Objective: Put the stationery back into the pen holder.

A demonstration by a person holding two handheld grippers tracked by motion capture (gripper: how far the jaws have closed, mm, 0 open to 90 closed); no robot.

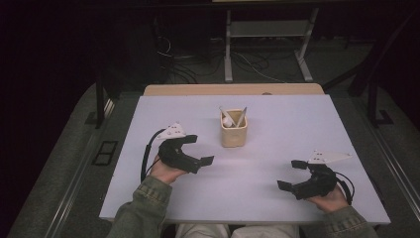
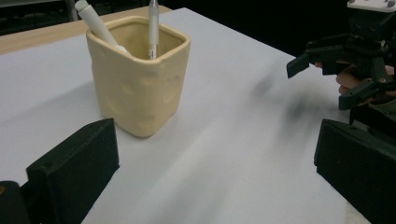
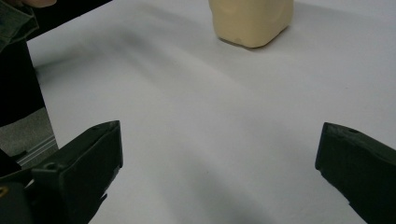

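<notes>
The left gripper (image 1: 198, 148) is held in the person's left hand (image 1: 166, 171) over the white table (image 1: 277, 134). Its two black jaws stand wide apart and hold nothing. They point toward the middle of the table, and the cup (image 1: 233, 128) is near them, a bit farther back.

The right gripper (image 1: 292, 174) sits in the right hand (image 1: 329, 201) near the front right corner of the table. Its jaws are wide apart too, with only bare table between them. From the left gripper view you can see this other gripper (image 2: 322, 77) farther off, with its jaws spread.

The cup (image 2: 137, 77) is pale yellow, squarish with round corners, and has soft dents in its smooth sides. It stands upright near the middle of the table. Two white pens (image 2: 152, 28) lean inside it, and their tops stick out over the rim.

The table top is flat, smooth and plain white. A strip of light wood (image 1: 233, 89) shows along its far edge. Each gripper has a black cable and a grey three-cornered plate (image 1: 173, 131) on top.
</notes>
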